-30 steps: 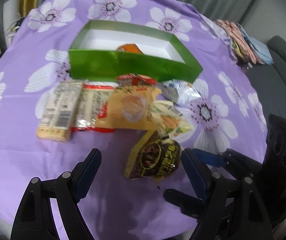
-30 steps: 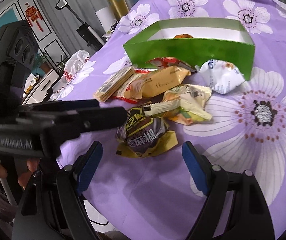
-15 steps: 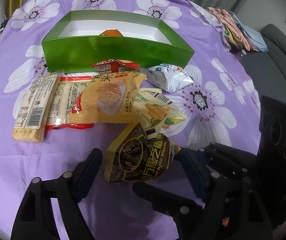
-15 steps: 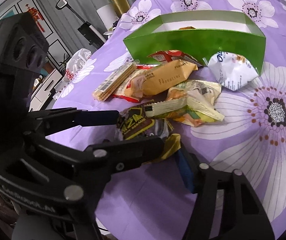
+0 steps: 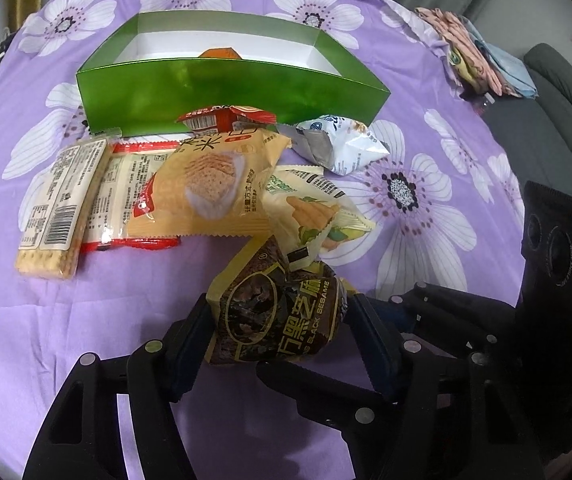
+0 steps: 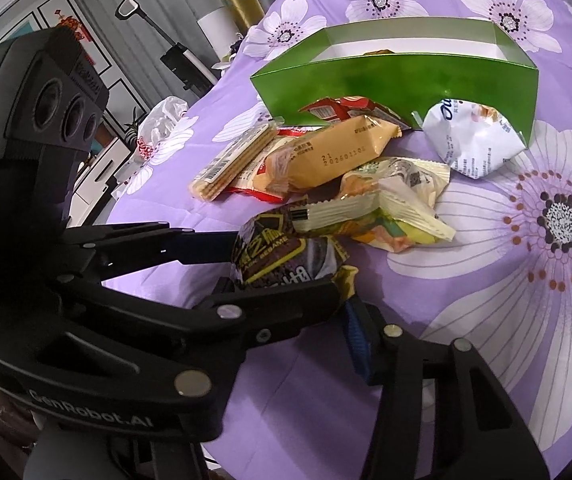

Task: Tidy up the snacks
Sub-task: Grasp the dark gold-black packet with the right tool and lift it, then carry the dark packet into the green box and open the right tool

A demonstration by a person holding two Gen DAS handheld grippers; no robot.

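Black sesame packet (image 5: pixel 282 312), light, crinkly and slippery, is pinched across its puffed middle by closing left gripper (image 5: pixel 282 340); right gripper (image 6: pixel 342 304), at its 3 o'clock, has narrowed, contact unclear.

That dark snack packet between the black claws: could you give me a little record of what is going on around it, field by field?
Packet: black sesame snack, dark with yellow edges, lying on the purple flowered tablecloth
Left gripper: jaws have just been closing, one on each side of the packet and touching it
Right gripper: jaws closing too, at the packet's edge; grip unclear
Box: green box, open, one orange item inside
Other snacks: loose heap in front of the box, the yellow rice cracker pack among them
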